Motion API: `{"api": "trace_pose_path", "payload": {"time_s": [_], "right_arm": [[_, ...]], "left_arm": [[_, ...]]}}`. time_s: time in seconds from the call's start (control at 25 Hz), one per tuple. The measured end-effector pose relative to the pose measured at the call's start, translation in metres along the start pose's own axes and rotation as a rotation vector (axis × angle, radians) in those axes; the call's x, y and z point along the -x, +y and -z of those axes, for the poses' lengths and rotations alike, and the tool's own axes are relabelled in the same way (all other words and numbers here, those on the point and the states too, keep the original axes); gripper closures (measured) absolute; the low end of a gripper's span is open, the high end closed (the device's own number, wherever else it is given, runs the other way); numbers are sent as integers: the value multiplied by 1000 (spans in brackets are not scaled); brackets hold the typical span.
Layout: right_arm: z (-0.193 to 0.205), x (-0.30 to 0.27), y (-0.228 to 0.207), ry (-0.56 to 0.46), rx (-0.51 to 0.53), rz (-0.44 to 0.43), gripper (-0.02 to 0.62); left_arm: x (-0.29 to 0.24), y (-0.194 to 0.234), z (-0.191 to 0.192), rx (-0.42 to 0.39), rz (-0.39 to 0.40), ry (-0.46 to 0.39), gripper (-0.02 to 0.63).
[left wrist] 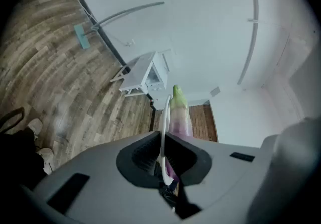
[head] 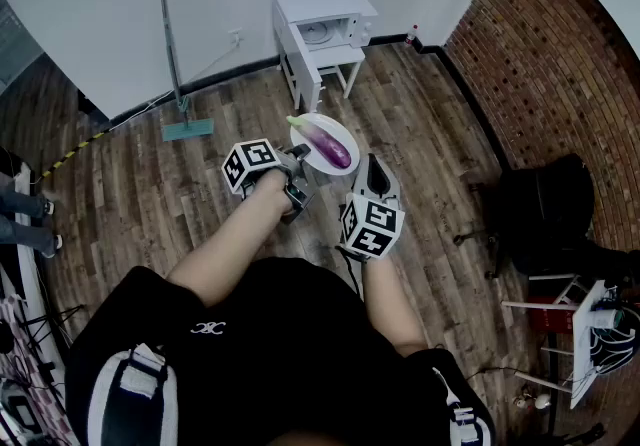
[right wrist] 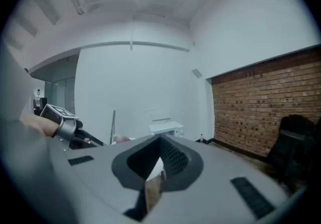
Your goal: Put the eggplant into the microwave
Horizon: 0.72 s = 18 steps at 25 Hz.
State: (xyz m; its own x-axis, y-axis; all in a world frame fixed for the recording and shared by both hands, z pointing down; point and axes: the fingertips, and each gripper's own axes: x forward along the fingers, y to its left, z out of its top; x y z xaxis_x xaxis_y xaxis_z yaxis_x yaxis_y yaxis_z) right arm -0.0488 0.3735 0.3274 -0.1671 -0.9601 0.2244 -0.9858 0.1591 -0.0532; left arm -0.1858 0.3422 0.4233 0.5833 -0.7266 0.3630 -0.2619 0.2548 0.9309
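A purple eggplant (head: 331,145) with a green stem lies on a white plate (head: 309,157) held above the wooden floor. My left gripper (head: 295,170) is shut on the plate's near rim. In the left gripper view the rim (left wrist: 164,117) stands edge-on between the pads, with the eggplant (left wrist: 179,112) beyond it. The microwave (head: 327,30) sits on a small white table (head: 338,59) by the far wall, some way ahead, and I cannot tell whether its door is open. My right gripper (head: 376,174) hovers just right of the plate, shut and holding nothing.
A long-handled mop (head: 172,54) leans on the white wall left of the table. A brick wall (head: 540,44) runs along the right, with a black chair (head: 545,214) before it. A person's feet (head: 25,206) show at the left edge.
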Motion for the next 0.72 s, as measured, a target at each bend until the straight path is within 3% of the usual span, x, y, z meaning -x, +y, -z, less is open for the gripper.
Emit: {"api": "trace_pose_path", "payload": {"time_s": [0.36,0.72], "right_arm": [[2,-8,26,5,10,0,589],[6,-8,45,-11,13,81,589]], "left_arm": [[10,4,-20,8,18,3,592],[11,12,-41,-17,33,68,592]]}}
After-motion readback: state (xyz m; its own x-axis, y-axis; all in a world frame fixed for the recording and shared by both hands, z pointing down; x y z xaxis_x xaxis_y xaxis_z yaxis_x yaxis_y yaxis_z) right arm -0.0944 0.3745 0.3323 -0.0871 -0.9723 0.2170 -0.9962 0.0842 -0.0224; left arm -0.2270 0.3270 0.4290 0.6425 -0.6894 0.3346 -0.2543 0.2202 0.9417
